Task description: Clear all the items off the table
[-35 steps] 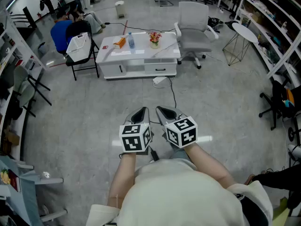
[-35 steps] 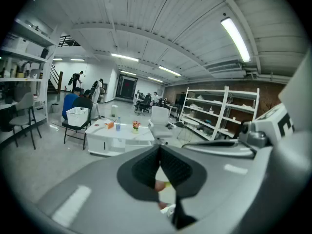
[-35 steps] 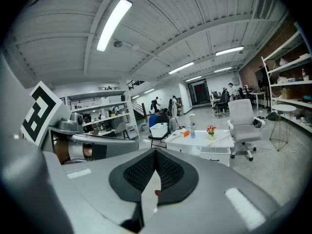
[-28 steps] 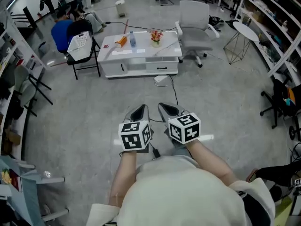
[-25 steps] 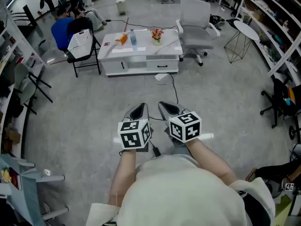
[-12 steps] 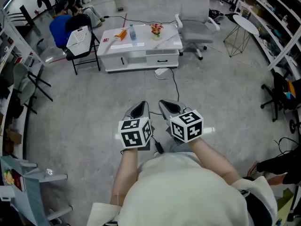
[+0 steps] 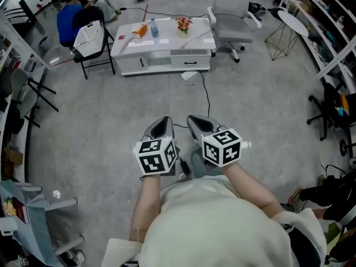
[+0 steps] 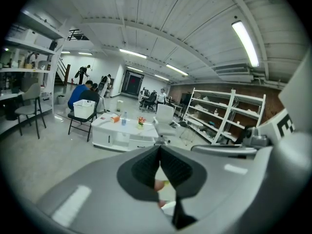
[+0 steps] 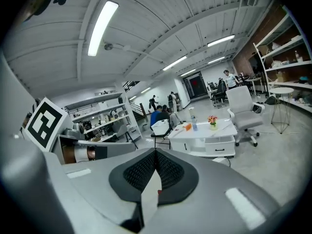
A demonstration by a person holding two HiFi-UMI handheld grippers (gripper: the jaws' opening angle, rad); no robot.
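Since the counter (image 7: 161, 52) sits well apart from the person, at the upper middle of the frame, the step in hand looks like the walk up to it. The left hand-held gripper (image 7: 162, 125) has its jaws together on nothing, and the right hand-held gripper (image 7: 197, 124) just beside it is likewise closed and empty. To do this well, I would head straight for the counter's near edge and part the jaws only once a thing is within reach.

On top, left to right, stand an orange box (image 7: 139, 31), a water bottle (image 7: 154, 29) and a small flower pot (image 7: 182, 26). The bottle and pot are upright and may tip if nudged.

At the upper left a folding chair (image 7: 89, 52) carries a white basket (image 7: 88, 33), with a person in blue (image 7: 67, 24) behind it. A power strip (image 7: 189, 75) and its cable (image 7: 206, 102) lie on the floor (image 7: 111, 121) right on the path, a likely tripping risk. An office chair (image 7: 231, 18) crowds the counter's right end.
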